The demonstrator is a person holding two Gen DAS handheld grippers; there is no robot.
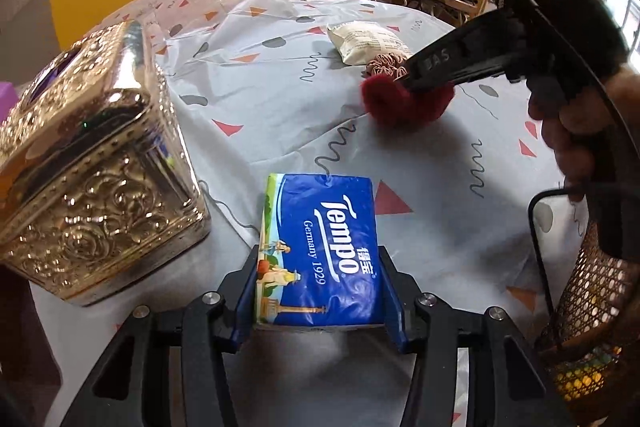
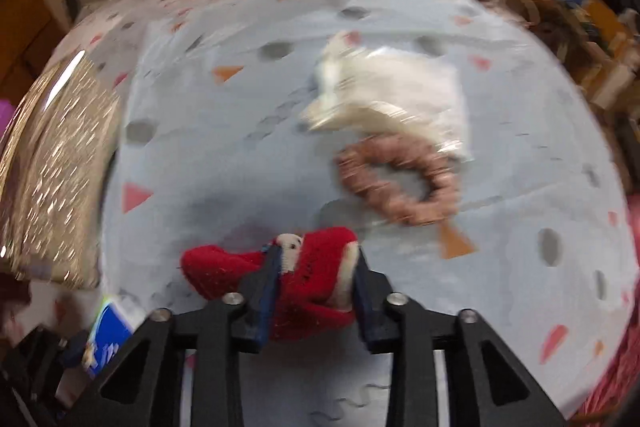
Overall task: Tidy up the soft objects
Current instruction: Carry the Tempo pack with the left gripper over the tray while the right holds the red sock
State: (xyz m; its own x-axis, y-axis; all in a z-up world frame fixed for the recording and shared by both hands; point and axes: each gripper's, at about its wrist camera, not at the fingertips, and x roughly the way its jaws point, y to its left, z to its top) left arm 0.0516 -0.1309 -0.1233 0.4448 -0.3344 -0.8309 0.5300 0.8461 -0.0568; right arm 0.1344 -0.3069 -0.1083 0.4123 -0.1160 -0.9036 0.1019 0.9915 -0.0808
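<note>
A blue Tempo tissue pack lies flat between the fingers of my left gripper, whose blue pads press on its two long sides. Whether the pack is clear of the cloth I cannot tell. In the left wrist view my right gripper reaches in from the upper right, held by a hand, and pinches a red knitted soft thing. The blurred right wrist view shows that red and white knit piece squeezed between the pads of the right gripper. The tissue pack shows at the lower left there.
A gold embossed box stands at the left on the patterned tablecloth. Beyond the red piece lie a pink scrunchie and a cream packet. A woven basket sits at the right edge. Blue and yellow chairs stand behind.
</note>
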